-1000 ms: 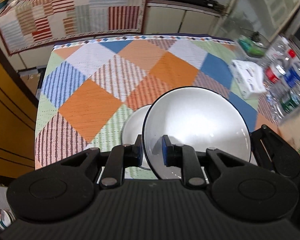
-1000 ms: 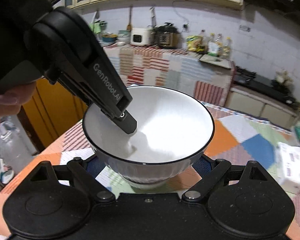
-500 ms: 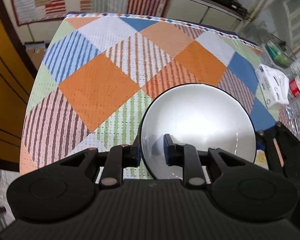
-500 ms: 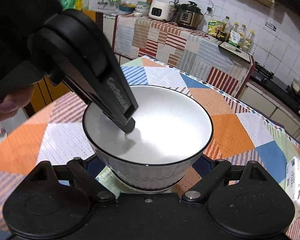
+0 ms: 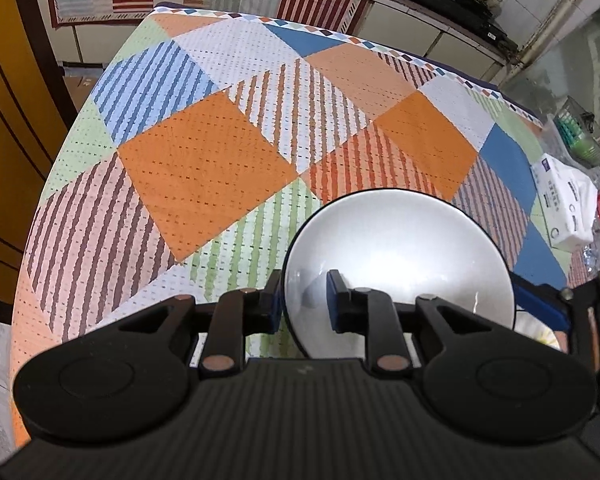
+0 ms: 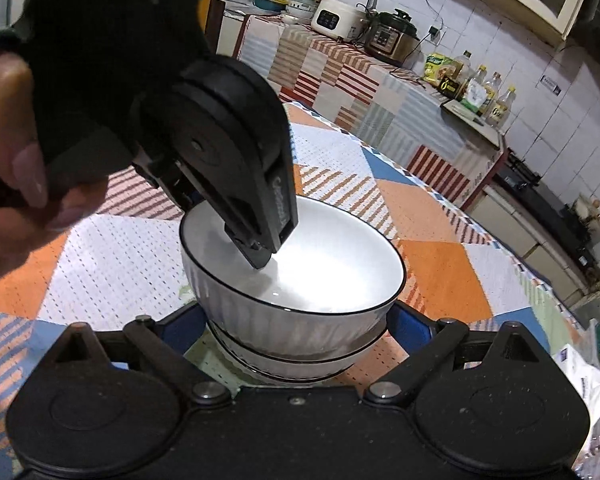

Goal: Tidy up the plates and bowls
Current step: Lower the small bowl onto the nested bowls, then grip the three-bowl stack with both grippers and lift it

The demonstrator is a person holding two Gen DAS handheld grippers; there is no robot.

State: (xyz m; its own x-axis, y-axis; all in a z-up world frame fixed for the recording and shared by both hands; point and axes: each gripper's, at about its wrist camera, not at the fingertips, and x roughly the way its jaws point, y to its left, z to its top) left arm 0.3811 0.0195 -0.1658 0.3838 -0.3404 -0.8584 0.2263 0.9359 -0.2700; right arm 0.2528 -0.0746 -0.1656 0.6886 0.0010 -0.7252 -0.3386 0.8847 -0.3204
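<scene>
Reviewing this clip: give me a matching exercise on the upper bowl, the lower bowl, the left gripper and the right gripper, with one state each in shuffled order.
Things:
1. upper bowl
2. lower bowl
3. left gripper
4. right gripper

States:
A. jaws spread either side of the stack, opening
B. clamped on a bowl's rim
C. nested inside another bowl
D. sits on the patchwork tablecloth, carrying a bowl

Pairs: 1-C, 2-D, 3-B, 4-A
</scene>
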